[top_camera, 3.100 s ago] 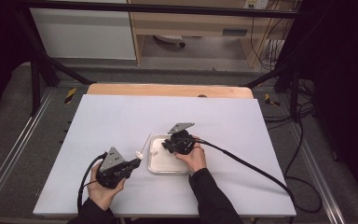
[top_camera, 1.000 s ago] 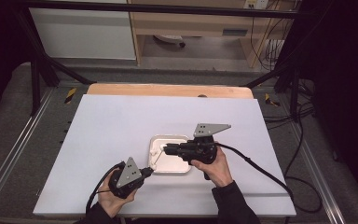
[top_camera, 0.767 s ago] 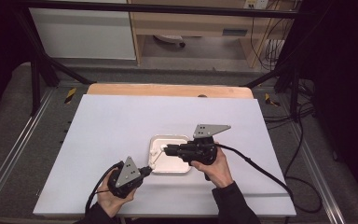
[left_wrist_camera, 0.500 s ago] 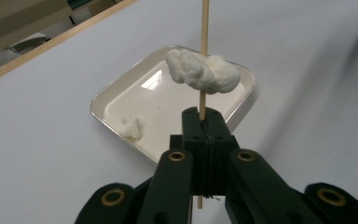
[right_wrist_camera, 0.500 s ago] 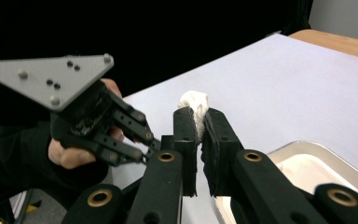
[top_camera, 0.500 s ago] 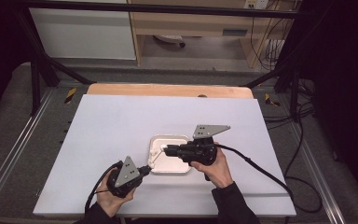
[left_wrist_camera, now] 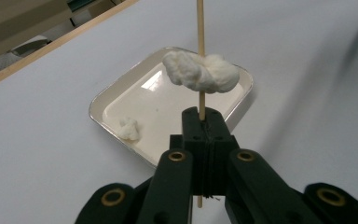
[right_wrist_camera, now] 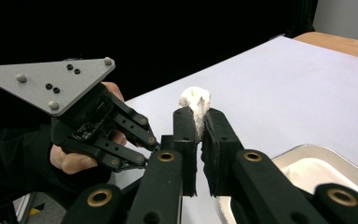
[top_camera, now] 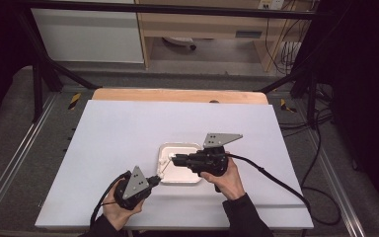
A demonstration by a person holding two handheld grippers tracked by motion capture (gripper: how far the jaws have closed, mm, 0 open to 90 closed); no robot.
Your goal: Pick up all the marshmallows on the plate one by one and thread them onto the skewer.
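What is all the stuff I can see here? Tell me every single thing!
Table: one, white top, centre.
Tray: one, cream, on table.
Skewer: one, wooden, held in left gripper.
Marshmallow: one, white, threaded on skewer, pinched by right gripper.
Small marshmallow: one, white, lying in tray.
Cabinet: one, white, beyond the table.
Left gripper: black, shut on skewer.
Right gripper: black, over tray.
Hands: two, bottom.

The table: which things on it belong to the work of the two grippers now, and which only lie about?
In use:
- skewer, held by the left gripper
- white lump, threaded on the skewer
- second lump, pinched by the right gripper
- tray, below both

Lying about:
- small lump left in the tray
- shelf and cables behind the table
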